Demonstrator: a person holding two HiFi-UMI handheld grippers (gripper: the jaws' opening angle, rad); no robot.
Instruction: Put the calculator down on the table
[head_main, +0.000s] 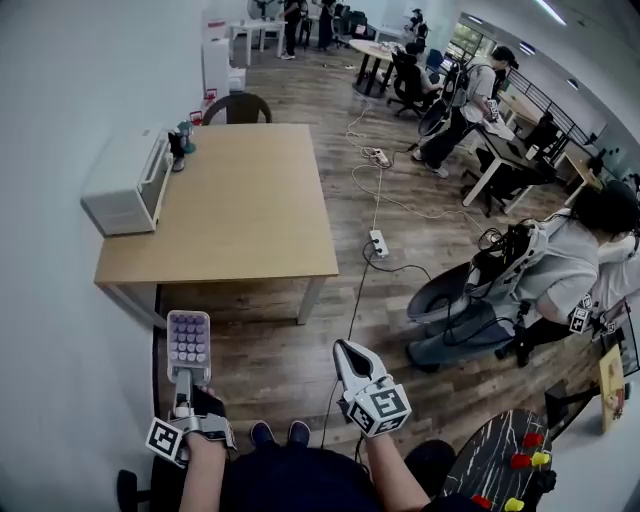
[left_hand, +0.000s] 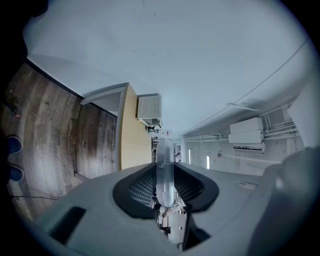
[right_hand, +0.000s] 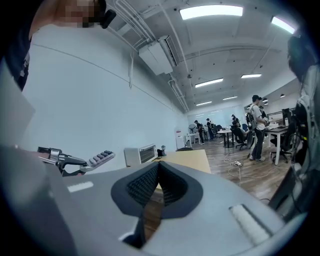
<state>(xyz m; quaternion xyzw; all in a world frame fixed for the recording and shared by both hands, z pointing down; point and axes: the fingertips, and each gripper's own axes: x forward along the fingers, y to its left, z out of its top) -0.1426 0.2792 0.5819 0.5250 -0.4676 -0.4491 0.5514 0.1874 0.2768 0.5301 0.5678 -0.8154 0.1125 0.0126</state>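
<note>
A white calculator (head_main: 188, 339) with purple keys sticks forward out of my left gripper (head_main: 186, 376), which is shut on its near end, above the wood floor short of the table. In the left gripper view the calculator (left_hand: 164, 167) shows edge-on, clamped between the jaws of the left gripper (left_hand: 164, 199). The light wooden table (head_main: 245, 205) stands ahead against the left wall. My right gripper (head_main: 346, 351) is shut and holds nothing, off to the right of the calculator. From the right gripper view its jaws (right_hand: 157, 169) meet, and the calculator (right_hand: 100, 158) shows at the left.
A white countertop oven (head_main: 127, 181) sits at the table's left edge, with a small dark item (head_main: 180, 143) behind it. A chair (head_main: 238, 106) stands at the far end. A power strip (head_main: 378, 243) and cables lie on the floor at right. A seated person (head_main: 540, 270) is at right.
</note>
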